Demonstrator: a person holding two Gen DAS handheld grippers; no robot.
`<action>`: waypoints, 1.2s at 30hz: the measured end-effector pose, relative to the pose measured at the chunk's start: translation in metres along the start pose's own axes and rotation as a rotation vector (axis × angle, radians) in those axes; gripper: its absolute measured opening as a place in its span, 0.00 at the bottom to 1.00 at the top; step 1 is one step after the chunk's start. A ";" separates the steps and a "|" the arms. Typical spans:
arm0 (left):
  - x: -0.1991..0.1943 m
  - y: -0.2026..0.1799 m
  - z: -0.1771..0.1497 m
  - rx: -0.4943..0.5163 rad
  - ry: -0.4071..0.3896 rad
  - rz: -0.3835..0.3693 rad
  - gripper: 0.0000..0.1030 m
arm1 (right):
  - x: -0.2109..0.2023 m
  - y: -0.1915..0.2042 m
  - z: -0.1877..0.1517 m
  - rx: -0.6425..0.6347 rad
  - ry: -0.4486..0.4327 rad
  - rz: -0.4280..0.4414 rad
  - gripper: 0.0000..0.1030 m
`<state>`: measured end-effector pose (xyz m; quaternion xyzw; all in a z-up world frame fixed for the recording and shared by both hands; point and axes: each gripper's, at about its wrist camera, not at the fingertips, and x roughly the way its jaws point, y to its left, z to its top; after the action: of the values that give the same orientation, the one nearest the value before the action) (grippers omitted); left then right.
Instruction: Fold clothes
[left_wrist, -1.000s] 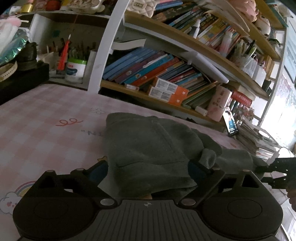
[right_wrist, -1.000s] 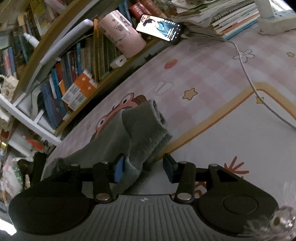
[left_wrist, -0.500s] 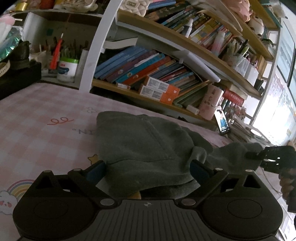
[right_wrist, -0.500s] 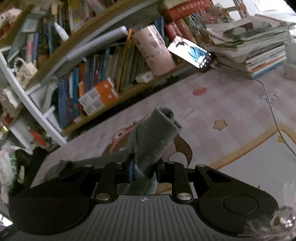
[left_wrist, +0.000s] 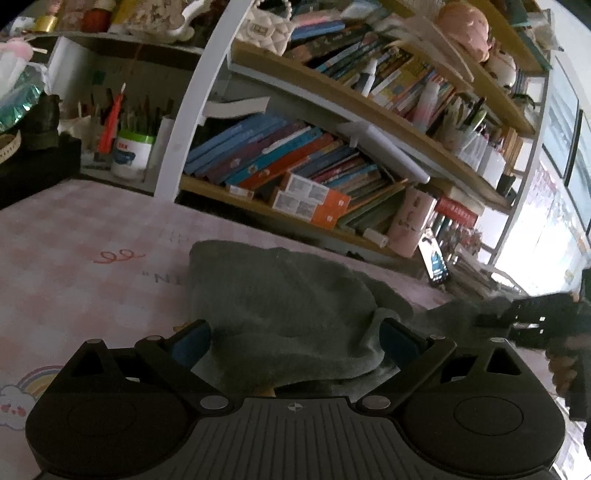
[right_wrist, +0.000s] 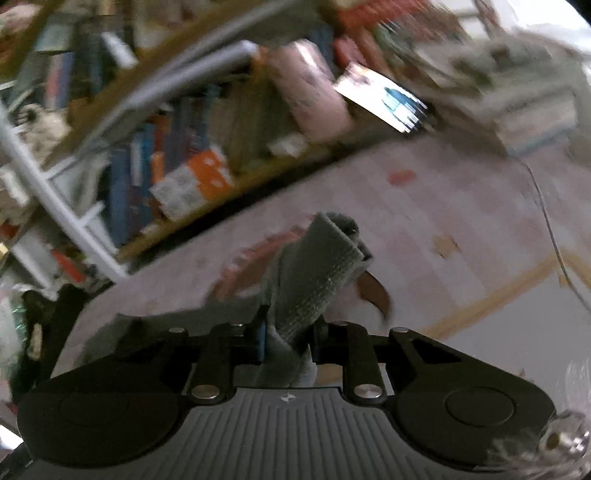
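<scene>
The left gripper (left_wrist: 293, 334) is showing a black body with a ribbed grey plate, two round humps, silver screws and blue pads on its fingers (left_wrist: 190, 339). The right gripper (right_wrist: 288, 338) is looking the same, with a blue pad showing.

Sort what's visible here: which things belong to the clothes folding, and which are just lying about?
Part of the job:
- grey garment
- right gripper, shut on its ribbed cuff
- left gripper, open around the garment's near edge
- pink checked mat beneath

Lying about:
- phone
- pink cup
- books
- white cable
</scene>
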<state>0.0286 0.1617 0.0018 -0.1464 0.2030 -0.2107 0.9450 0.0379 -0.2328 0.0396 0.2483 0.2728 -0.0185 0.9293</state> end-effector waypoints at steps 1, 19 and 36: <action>-0.002 0.001 0.000 -0.007 -0.015 0.000 0.96 | -0.004 0.009 0.003 -0.028 -0.016 0.015 0.18; -0.058 0.019 0.000 -0.095 -0.467 0.061 0.96 | -0.004 0.247 -0.063 -0.785 -0.062 0.388 0.17; -0.061 0.028 -0.002 -0.157 -0.483 0.022 0.96 | 0.037 0.216 -0.084 -0.393 0.419 0.754 0.44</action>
<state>-0.0136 0.2139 0.0094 -0.2634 -0.0114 -0.1428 0.9540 0.0637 -0.0006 0.0568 0.1477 0.3436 0.4226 0.8255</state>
